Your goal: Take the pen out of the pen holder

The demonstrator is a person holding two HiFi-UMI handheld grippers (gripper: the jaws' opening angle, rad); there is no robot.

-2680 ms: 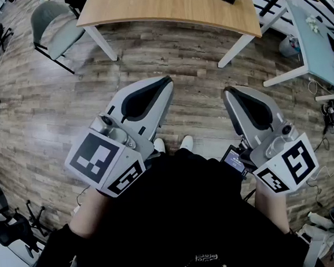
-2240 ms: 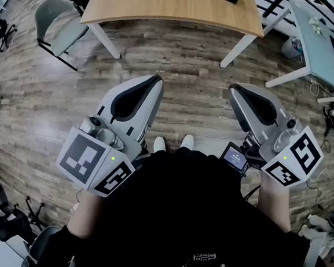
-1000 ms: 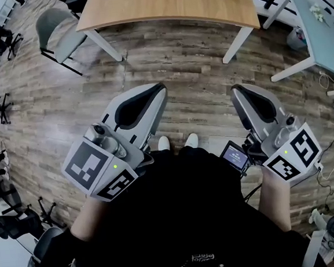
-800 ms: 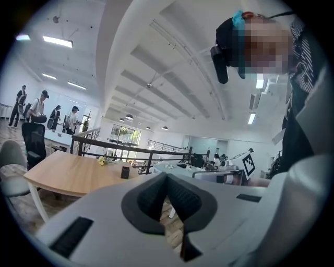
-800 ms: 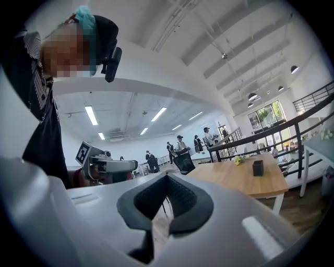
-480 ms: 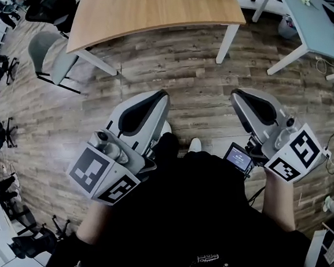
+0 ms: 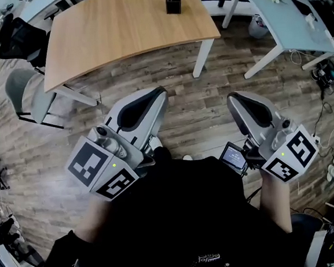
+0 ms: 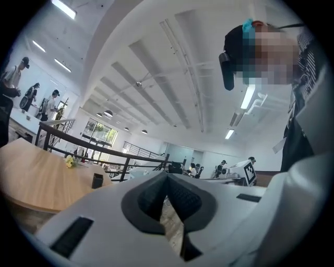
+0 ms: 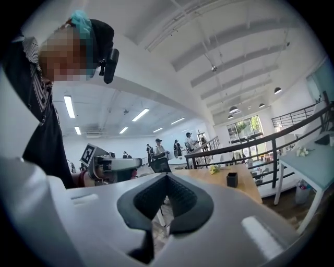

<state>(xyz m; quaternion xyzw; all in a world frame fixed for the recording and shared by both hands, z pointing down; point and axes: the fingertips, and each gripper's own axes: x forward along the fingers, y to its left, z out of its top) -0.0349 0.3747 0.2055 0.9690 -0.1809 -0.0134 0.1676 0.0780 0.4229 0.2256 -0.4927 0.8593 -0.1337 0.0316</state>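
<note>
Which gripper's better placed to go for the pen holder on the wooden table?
Left, marginally. In the head view the left gripper sits nearer the pen holder than the right gripper does. Both are shut, empty and well short of the table.

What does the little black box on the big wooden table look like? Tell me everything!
The pen holder is a small, square-sided box standing upright on the light wooden table, toward its right side in the head view. It looks matte black, maybe plastic. Only the tabletop touches it; a yellow flower bunch sits apart from it. It is too small to tell whether a pen is inside.
</note>
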